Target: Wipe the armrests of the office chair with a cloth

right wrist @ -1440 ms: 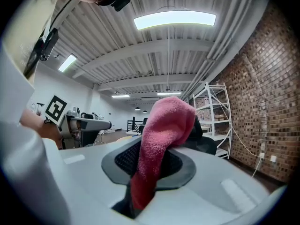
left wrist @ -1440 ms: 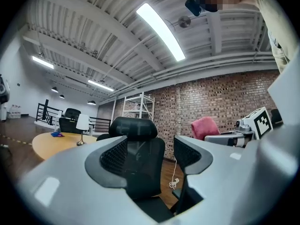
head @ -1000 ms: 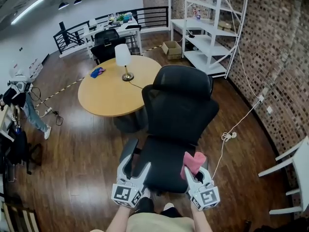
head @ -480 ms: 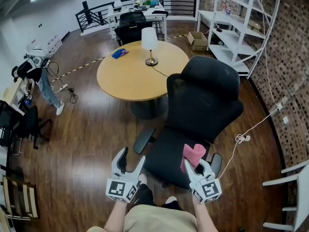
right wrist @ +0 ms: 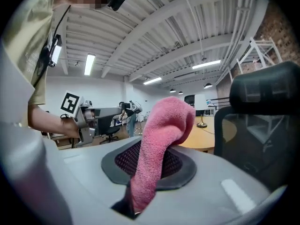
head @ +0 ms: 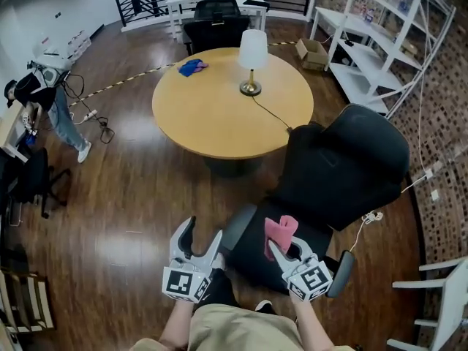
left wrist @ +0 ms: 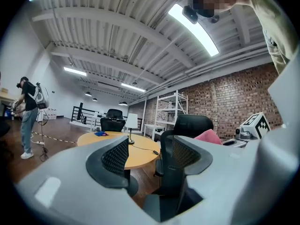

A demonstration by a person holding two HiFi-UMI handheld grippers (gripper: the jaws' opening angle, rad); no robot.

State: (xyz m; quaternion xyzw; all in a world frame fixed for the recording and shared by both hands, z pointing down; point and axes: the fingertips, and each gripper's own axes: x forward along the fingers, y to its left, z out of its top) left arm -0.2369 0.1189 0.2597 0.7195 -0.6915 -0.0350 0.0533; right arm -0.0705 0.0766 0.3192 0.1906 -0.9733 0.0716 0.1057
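1. Our right claw (head: 284,246) was clamped on the pink cloth (head: 280,227), and the cloth's free end stood up above the jaws.
2. Our left claw (head: 202,232) had its jaws apart with nothing between them; they had just been closing a little.
3. We held both claws side by side at the front of the black office chair (head: 344,168), with the cloth over the front of its seat.
4. From the head view, one armrest (head: 238,227) lay between the two claws, and neither claw touched it.
5. The other armrest (head: 341,273) sat just beside the right claw, on its outer side.
6. Beyond the chair we saw a round wooden table (head: 212,115) carrying a lamp (head: 252,57) and a blue rag (head: 191,67).
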